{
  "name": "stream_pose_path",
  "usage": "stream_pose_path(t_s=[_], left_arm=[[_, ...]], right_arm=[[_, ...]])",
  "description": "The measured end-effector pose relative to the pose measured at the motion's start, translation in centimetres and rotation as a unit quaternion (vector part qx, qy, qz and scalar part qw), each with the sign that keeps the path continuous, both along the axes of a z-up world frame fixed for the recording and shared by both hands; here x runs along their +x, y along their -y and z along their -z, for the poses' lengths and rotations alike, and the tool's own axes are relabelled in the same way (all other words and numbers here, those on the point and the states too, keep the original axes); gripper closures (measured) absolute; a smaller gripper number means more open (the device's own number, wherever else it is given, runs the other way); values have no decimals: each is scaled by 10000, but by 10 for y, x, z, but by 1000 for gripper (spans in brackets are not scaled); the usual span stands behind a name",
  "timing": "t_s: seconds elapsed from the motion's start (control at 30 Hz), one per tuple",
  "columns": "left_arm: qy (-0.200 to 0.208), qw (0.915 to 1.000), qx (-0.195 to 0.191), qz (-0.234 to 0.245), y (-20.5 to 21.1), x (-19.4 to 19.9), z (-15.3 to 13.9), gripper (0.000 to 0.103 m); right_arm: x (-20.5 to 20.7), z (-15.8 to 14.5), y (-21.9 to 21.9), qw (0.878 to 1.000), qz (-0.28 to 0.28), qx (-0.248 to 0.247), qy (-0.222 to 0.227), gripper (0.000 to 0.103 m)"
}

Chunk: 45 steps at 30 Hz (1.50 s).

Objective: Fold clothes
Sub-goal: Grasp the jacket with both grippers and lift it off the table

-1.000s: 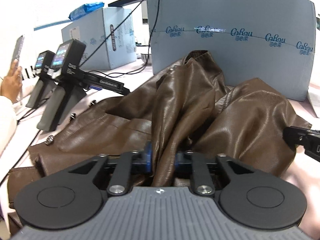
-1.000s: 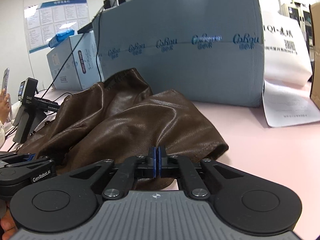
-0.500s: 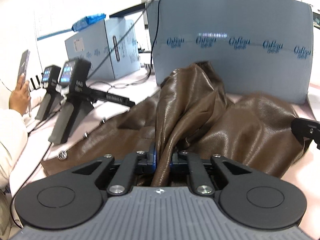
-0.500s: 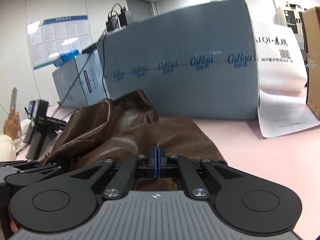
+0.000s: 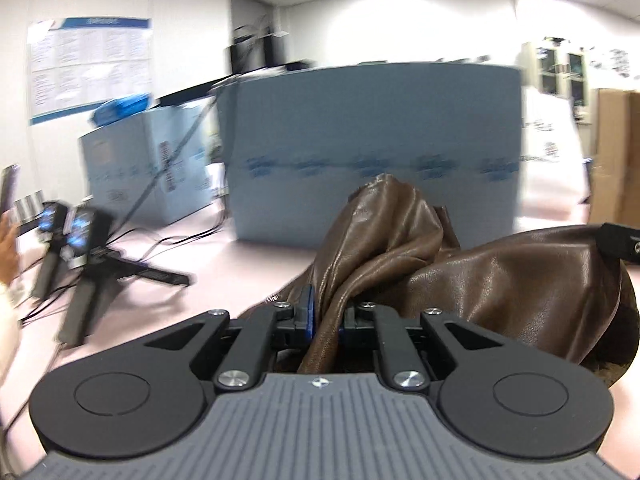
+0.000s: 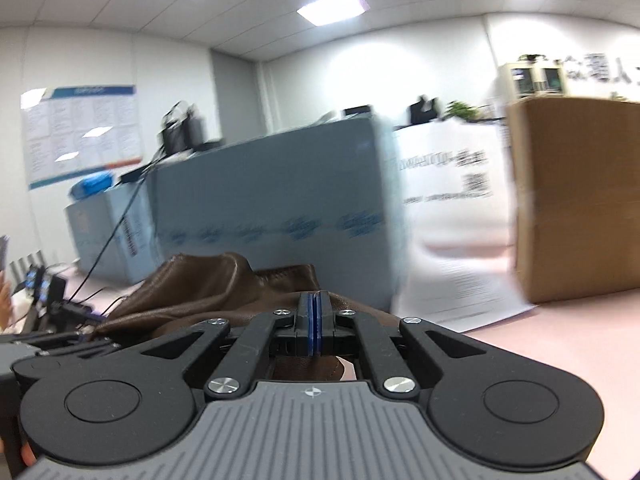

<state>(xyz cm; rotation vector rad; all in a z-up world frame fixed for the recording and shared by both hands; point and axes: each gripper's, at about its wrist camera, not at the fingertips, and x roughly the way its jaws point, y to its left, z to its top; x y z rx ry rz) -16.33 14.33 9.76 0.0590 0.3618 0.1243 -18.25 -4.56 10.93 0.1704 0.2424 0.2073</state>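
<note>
A brown leather jacket (image 5: 500, 280) hangs bunched in the air above the pink table (image 5: 224, 264). My left gripper (image 5: 326, 314) is shut on a thick fold of it, the leather rising between the blue pads. In the right wrist view the same jacket (image 6: 208, 288) drapes off to the left, and my right gripper (image 6: 315, 328) is shut with its blue pads pressed together on a thin edge of leather that shows just below them. The right gripper's black body (image 5: 620, 242) shows at the left wrist view's right edge, beside the jacket.
A large blue-grey box (image 5: 372, 152) stands behind the jacket, a smaller one (image 5: 148, 160) to its left. Spare grippers on stands (image 5: 80, 248) and cables lie at left, near a person's hand (image 5: 8, 248). A white bag (image 6: 448, 208) and a cardboard box (image 6: 576, 196) stand at right.
Both grippers have risen and tilted upward, lifting the jacket off the table. More of the bare pink table, the ceiling and the room now shows.
</note>
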Motion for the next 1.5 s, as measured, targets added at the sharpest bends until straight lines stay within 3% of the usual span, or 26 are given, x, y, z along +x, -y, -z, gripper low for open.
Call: stream_pose_path(t_s=[0.27, 0.6, 0.87, 1.03, 1.13, 1.2, 1.27, 1.3, 1.33, 1.4, 1.5], left_arm=[[89, 9961, -34, 882, 77, -1, -11, 94], [184, 9834, 8, 1806, 166, -6, -15, 94], [172, 9745, 31, 2239, 201, -7, -17, 94], [92, 9702, 105, 2419, 215, -7, -10, 94], [-159, 9683, 54, 2491, 217, -6, -2, 89], [-325, 9667, 29, 2538, 217, -6, 4, 79], [-368, 9640, 31, 2635, 218, -8, 11, 45], [-327, 9621, 44, 2707, 218, -10, 15, 12], [-220, 9624, 49, 2709, 216, -14, 18, 9], [81, 9642, 222, 2640, 218, -26, 25, 8], [-63, 9601, 281, 2782, 220, -26, 27, 8]], right_arm=[[-31, -11, 75, 9950, 973, -129, 192, 101], [-69, -13, 142, 9822, 1866, -108, 212, 101], [-96, -18, 167, 9728, 2288, -162, 327, 101], [-107, -7, 176, 9695, 2442, -157, 156, 101], [-108, 6, 180, 9688, 2470, -185, -20, 101], [-107, 14, 181, 9690, 2459, -202, -117, 100], [-107, 29, 185, 9715, 2333, -117, -393, 94], [-107, 35, 187, 9726, 2262, -44, -531, 81], [-107, 41, 190, 9734, 2190, 29, -668, 51], [-108, 51, 193, 9751, 2068, 222, -768, 25], [-110, 58, 190, 9749, 2064, 263, -790, 20]])
